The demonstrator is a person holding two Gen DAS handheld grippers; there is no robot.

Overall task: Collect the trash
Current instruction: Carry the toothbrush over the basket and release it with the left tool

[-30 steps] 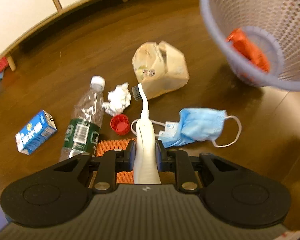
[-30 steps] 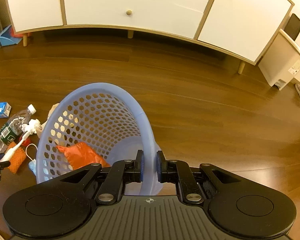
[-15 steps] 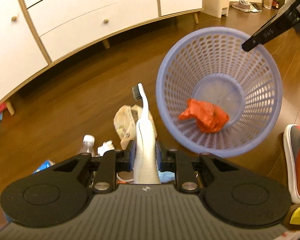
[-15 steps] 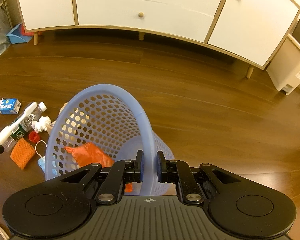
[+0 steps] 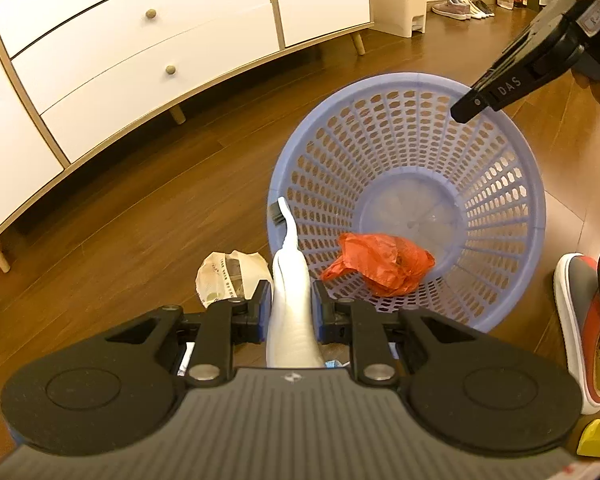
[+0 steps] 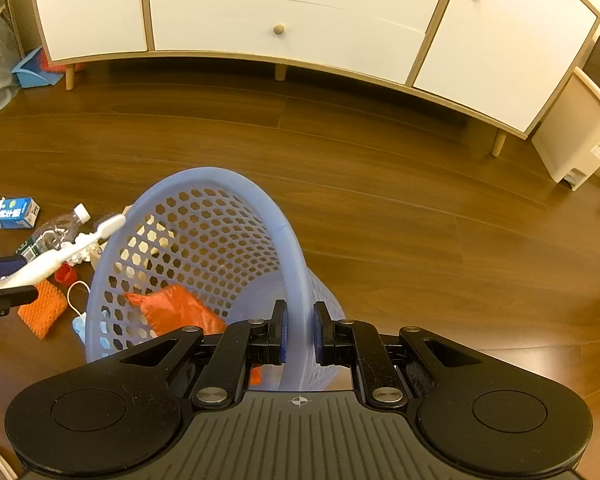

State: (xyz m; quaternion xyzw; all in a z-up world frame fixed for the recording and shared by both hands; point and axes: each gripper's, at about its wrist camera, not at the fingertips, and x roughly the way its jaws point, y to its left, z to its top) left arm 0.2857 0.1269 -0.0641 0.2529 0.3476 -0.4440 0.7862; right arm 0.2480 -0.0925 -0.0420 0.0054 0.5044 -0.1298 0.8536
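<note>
- Dark wooden floor runs up to a white sideboard with round knobs at 12 o'clock in the right wrist view; a beige pedal bin stands at 2 o'clock.
- At 9 o'clock in that view, litter lies together on the floor: a blue-and-white carton, a clear plastic bottle, a red cap, an orange sponge and part of a face mask.
- Left gripper is clenched on the white handle of a toothbrush; its dark bristled head sits right at the basket's near rim, at 9 o'clock of the opening.
- A crumpled paper bag lies on the floor just left of the toothbrush handle.
- Lavender mesh basket is tilted with its mouth toward the left wrist camera; an orange plastic bag lies inside, low on the wall.
- Right gripper is clamped on the basket's rim, which passes between its fingers.
- A red, grey and white shoe shows at 3 o'clock in the left wrist view.
</note>
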